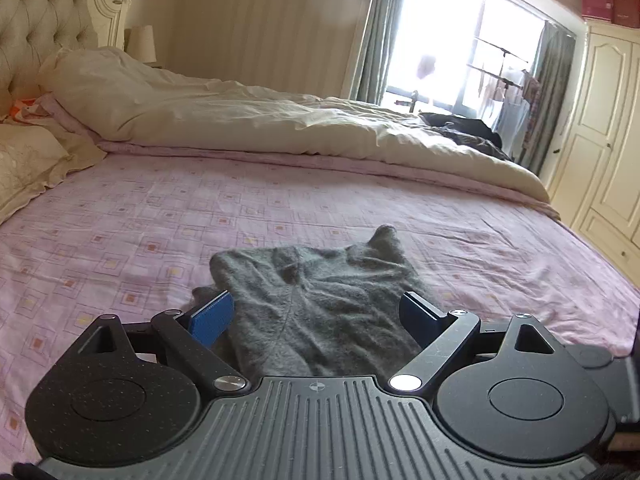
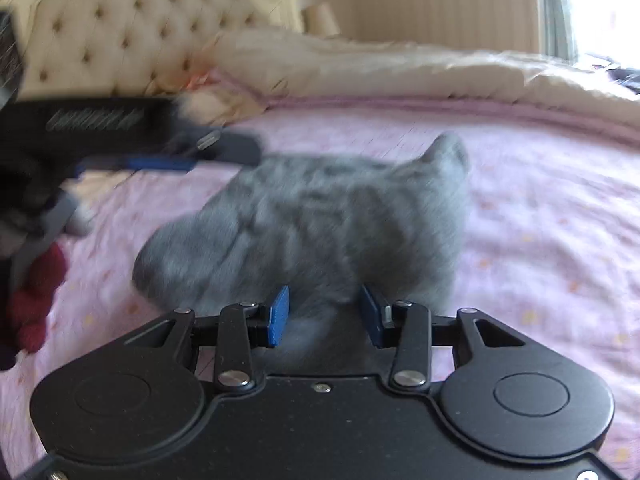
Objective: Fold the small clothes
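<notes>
Grey knitwear [image 1: 316, 300], a small garment lying rumpled on the pink patterned sheet of the bed [image 1: 120, 232], was the landmark for everything here: it sat on the near side of the mattress, well short of the cream duvet [image 1: 240, 120] bunched beyond it toward the tufted headboard [image 2: 120, 32]. The left hand-held gripper [image 1: 320, 316] hovered over the garment's near edge with its jaws spread wide and nothing between them, a blue pad [image 1: 212, 316] on either side of the cloth. The right hand-held gripper [image 2: 324, 316] was likewise parted and empty, poised at the near hem of the garment, though that view was smeared by motion and the contact could not be judged. A dark red item [image 2: 36, 300] lay off to the garment's left in the right wrist view. The step in hand looked like taking hold of the near edge to begin a fold. To do it well, each set of jaws would want to come down on a separate corner of the hem, pinch both layers of knit rather than the sheet beneath, and lift evenly so the soft, stretchy fabric carried over flat. The peak at the far end probably wanted smoothing first.
</notes>
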A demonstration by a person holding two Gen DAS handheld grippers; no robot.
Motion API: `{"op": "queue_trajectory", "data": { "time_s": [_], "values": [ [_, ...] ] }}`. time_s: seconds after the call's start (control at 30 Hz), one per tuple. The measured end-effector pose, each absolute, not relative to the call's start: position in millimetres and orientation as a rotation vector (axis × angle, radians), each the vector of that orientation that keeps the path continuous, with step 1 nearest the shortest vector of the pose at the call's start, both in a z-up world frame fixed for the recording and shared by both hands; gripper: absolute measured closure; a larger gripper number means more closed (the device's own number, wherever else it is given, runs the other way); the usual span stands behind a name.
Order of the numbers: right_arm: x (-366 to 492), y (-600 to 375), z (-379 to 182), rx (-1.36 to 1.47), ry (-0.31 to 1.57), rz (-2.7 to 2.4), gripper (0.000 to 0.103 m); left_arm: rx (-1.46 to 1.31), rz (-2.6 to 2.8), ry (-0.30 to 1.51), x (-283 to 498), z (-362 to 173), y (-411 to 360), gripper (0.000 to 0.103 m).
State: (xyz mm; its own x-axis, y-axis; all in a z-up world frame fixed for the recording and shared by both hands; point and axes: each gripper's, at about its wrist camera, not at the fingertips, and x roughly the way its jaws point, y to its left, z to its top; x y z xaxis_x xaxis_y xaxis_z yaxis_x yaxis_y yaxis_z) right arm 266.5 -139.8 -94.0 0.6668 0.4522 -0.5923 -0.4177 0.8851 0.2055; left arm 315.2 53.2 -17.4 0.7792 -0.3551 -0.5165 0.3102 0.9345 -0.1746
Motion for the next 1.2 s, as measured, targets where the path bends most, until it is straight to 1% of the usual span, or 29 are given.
{"op": "queue_trajectory", "data": {
  "time_s": [0.1, 0.17, 0.27, 0.3, 0.37, 0.47, 0.6, 0.8, 0.93, 1.0, 1.07, 1.13, 1.2],
  "values": [
    [261.6, -139.3, -93.7, 0.041, 0.667, 0.524, 0.049, -0.096, -0.371, 0.615, 329.4, -31.2, 46.6, 0.013],
    [261.2, -147.5, -88.0, 0.057, 0.663, 0.535, 0.049, -0.103, -0.352, 0.67, 339.3, -43.6, 47.5, 0.013],
    [259.8, -165.4, -72.0, 0.055, 0.609, 0.514, 0.049, -0.132, -0.223, 0.803, 352.8, -71.2, 63.1, 0.012],
    [261.2, -171.2, -66.3, 0.058, 0.585, 0.505, 0.049, -0.191, -0.21, 0.838, 354.8, -82.4, 73.9, 0.011],
    [270.6, -180.9, -57.4, 0.086, 0.552, 0.495, 0.049, -0.287, -0.245, 0.779, 345.5, -89.7, 92.5, 0.011],
    [298.5, -184.1, -52.1, 0.119, 0.562, 0.501, 0.049, -0.201, -0.246, 0.775, 339.7, -87.6, 85.1, 0.01],
    [348.7, -172.8, -66.8, 0.094, 0.63, 0.506, 0.049, -0.201, -0.237, 0.769, 339.1, -87.7, 83.0, 0.009],
    [421.0, -174.0, -95.9, 0.14, 0.743, 0.403, 0.048, -0.197, -0.251, 0.744, 334.5, -91.1, 85.0, 0.009],
    [437.9, -179.9, -94.2, 0.124, 0.746, 0.318, 0.048, -0.201, -0.249, 0.744, 337.7, -91.0, 83.6, 0.009],
    [429.2, -186.6, -85.4, 0.126, 0.7, 0.291, 0.047, -0.204, -0.251, 0.745, 339.4, -91.4, 83.0, 0.009],
    [415.5, -198.5, -76.5, 0.182, 0.654, 0.309, 0.041, -0.207, -0.253, 0.749, 338.9, -90.9, 83.8, 0.009],
    [401.3, -208.5, -71.2, 0.226, 0.642, 0.343, 0.029, -0.21, -0.257, 0.759, 340.3, -89.8, 84.5, 0.009],
    [390.8, -218.0, -72.3, 0.254, 0.668, 0.378, 0.029, -0.222, -0.266, 0.775, 343.6, -88.3, 86.7, 0.008]
  ]
}}
